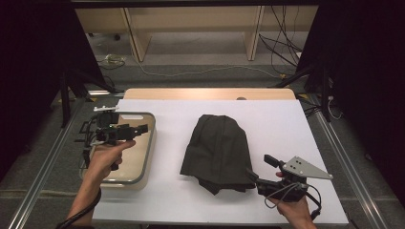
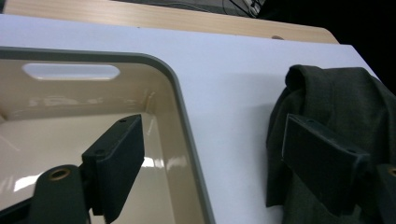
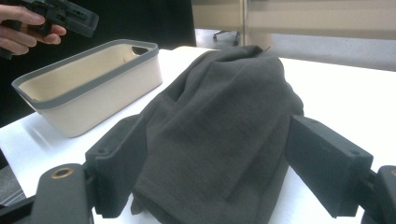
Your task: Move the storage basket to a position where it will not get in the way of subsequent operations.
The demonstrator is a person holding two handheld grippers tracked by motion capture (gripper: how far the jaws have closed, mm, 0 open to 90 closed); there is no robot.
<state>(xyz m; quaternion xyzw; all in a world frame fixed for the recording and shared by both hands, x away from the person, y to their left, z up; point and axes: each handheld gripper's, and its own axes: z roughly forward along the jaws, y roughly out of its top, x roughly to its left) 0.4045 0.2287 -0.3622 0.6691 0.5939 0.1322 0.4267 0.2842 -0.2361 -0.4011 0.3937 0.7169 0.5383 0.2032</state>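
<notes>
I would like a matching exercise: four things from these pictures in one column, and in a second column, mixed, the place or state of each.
Things:
1. dark cloth
2. beige bin
3. left hand-held gripper
4. right hand-held gripper

Places or states:
A. open, held above the bin
B. folded in the middle of the white table
C. open, at the cloth's near corner
D. empty, at the table's left side

Pairs: 1-B, 2-D, 3-A, 4-C

Dark folded cloth (image 1: 217, 145) (perhaps a garment) lies mid-table.
</notes>
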